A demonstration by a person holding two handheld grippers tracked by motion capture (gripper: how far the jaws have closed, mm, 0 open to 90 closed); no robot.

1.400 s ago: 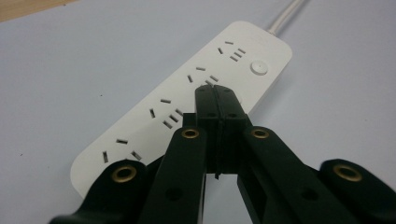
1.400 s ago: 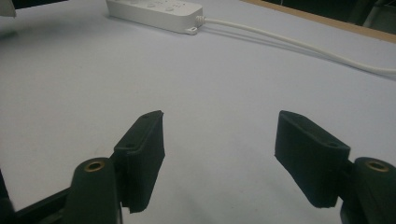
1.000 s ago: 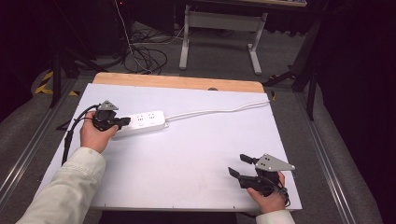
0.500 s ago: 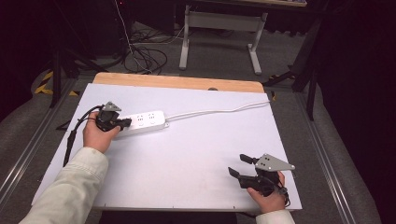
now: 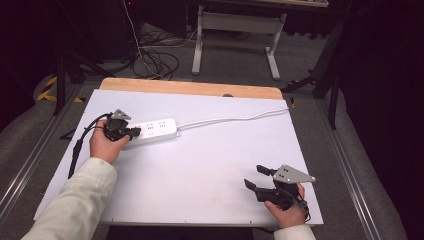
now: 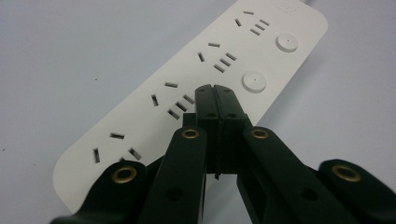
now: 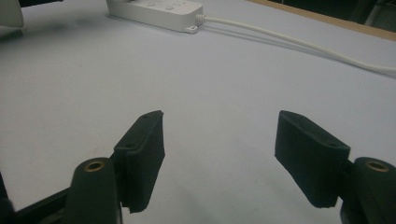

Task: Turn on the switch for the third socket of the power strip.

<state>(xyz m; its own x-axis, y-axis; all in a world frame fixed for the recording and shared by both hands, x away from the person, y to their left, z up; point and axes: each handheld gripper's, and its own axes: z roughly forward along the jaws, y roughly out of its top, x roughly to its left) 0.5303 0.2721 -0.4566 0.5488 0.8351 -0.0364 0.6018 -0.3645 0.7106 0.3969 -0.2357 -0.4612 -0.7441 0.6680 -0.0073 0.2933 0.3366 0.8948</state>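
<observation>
Work surface: white table top [image 5: 200, 170] with a bare wooden strip along its far edge; grey floor, cables and a metal frame lie beyond it.

Power strip: white power strip [image 5: 156, 131] lying flat on the far-left part of the table, long axis running left to right. In the left gripper view its top face [image 6: 187, 88] shows rows of socket slots and two round buttons.

Cord: white cord [image 5: 235, 119] leaves the strip's right end and trails across the table toward the far-right edge; also seen in the right gripper view [image 7: 299, 44].

Left gripper: left gripper [image 5: 134, 133] held at the strip's left end, cable trailing off to the left. Jaws pressed flat together with nothing between them — tips [image 6: 216, 95] sit over the strip's top face beside the nearer round button. Contact with the strip cannot be confirmed.

Right gripper: right gripper [image 5: 255, 177] near the table's near-right corner, well apart from the strip. Jaws spread wide — bare table between them in its own view [image 7: 219, 135].

Hands: left hand [image 5: 102, 147] in a pale sleeve; right hand [image 5: 285, 212] at the table's near edge.
</observation>
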